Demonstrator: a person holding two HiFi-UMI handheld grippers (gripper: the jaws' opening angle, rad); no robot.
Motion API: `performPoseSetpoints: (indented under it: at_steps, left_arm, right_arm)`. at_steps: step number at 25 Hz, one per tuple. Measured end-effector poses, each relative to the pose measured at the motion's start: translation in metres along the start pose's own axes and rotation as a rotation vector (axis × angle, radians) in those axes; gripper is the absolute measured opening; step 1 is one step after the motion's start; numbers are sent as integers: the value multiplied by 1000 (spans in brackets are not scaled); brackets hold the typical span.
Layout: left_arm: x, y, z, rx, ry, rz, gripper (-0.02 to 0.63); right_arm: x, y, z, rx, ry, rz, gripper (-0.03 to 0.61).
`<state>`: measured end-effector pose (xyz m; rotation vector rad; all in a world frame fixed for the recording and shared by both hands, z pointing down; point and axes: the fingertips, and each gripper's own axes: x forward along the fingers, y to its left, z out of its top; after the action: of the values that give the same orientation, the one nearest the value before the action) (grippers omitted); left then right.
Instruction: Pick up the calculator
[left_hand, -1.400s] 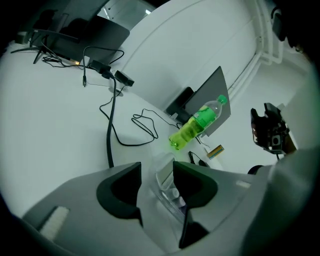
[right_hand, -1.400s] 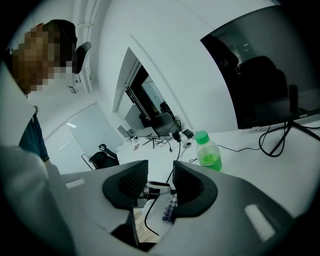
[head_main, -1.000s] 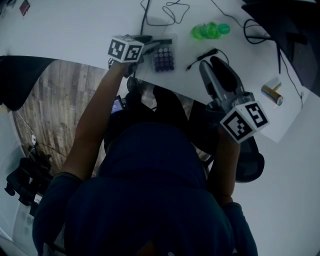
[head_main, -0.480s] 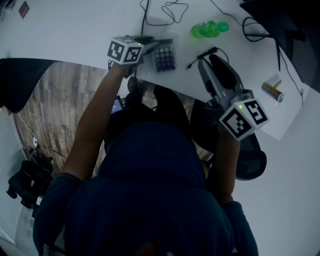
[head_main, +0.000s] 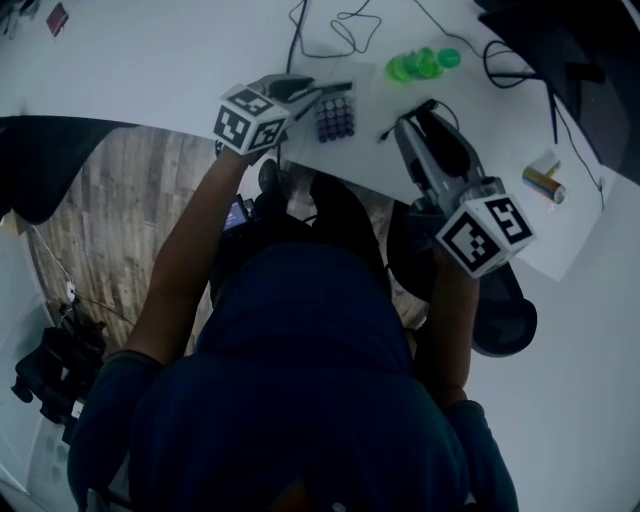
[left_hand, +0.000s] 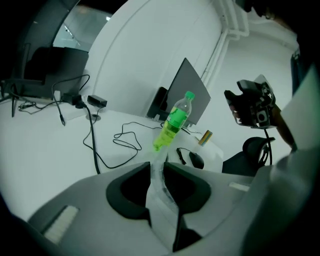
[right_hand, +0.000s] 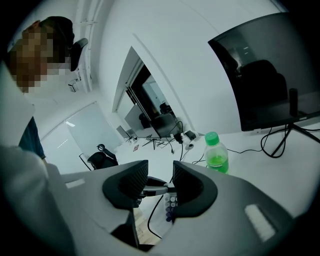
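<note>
Starting on the left side: the left gripper has just been closing its jaws and they're now clamped down tight on the calculator. It's got it by the edge nearest the jaws, so the rest of the body, purple keys and all, sticks out past the fingertips. From the left gripper view you only see a thin, clear sliver of the case pinched between the two dark pads. Can't really tell if it's fully off the white desk or not.

Out beyond that gripper's tips and a bit to its right there's a green bottle lying on its side, and some loose black cable ahead of the jaws.

Over on the right, the right gripper sits with its jaws a moderate way apart and nothing in them. Looking through that gap in the right gripper view, you get the left gripper's tip and the calculator keys straight ahead, with the bottle off to the right of its jaws.
</note>
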<state>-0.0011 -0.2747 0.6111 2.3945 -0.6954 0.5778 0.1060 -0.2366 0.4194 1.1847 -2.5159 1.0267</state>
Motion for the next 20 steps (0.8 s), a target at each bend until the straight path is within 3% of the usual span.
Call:
performPoseSetpoints:
  at_steps: [9, 20]
  left_arm:
    - [-47, 2, 33, 103, -96, 69, 78]
    - [-106, -10, 54, 183, -168, 90, 78]
  right_arm:
    - [0, 25, 8, -29, -26, -2, 137]
    - [-9, 56, 14, -69, -69, -12, 137]
